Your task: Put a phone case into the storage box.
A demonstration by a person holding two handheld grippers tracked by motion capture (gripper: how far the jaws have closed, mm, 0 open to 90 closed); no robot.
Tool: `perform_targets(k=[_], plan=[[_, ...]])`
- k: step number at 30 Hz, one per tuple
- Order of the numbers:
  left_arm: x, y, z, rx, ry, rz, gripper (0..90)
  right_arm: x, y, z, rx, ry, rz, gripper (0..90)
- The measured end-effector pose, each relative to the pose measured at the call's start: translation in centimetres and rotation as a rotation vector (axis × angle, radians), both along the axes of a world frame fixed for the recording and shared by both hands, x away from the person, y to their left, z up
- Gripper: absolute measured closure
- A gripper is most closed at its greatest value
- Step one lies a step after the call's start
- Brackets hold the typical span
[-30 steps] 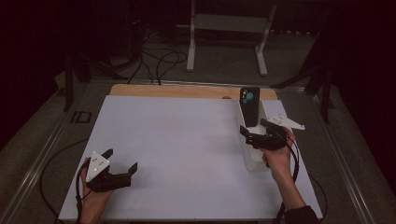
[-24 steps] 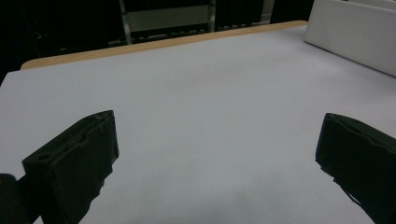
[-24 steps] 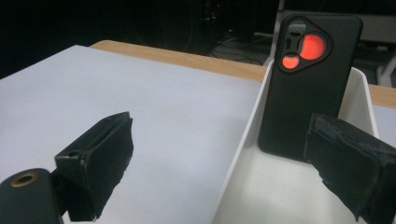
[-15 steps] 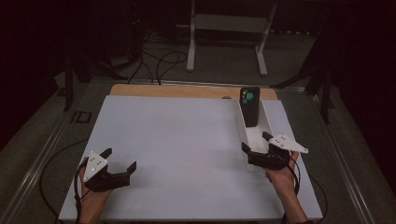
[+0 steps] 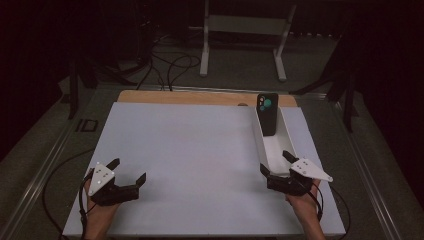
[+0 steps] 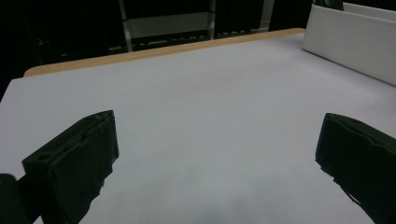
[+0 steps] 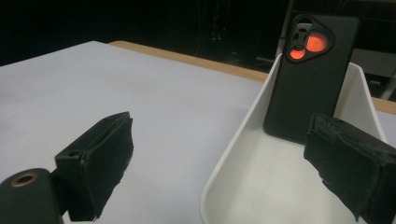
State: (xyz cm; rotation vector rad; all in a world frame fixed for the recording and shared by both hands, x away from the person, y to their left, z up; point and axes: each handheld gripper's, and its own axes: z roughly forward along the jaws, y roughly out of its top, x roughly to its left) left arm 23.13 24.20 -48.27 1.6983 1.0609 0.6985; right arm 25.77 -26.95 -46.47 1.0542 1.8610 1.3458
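high: above, facing forward | claw views: low, close (sharing tray (image 7: 233, 154))

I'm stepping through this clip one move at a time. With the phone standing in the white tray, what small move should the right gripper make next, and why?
Probably ease the right gripper forward along the white tray toward the phone. Its jaws stand open at the tray's near end, holding nothing, and the phone leans upright against the far end, well clear of them.

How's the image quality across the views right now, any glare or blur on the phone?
High view: dim, dark surroundings, phone small but legible in the white tray. Right gripper view: phone sharp, its camera lenses glow orange-red; near jaws soft. Left gripper view: even light on the table, jaws blurred.
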Motion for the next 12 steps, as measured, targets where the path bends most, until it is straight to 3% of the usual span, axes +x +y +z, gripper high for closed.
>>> perform_targets(k=[4, 12], plan=[[-0.1, 0.0, 0.0, 0.002, -0.002, -0.001, 0.1, -0.7, -0.6, -0.3, 0.034, -0.01, -0.007, 7.8], [-0.1, -0.1, -0.1, 0.01, -0.003, 0.001, 0.1, -0.9, -0.9, -1.0, 0.029, -0.003, 0.001, 7.7]])
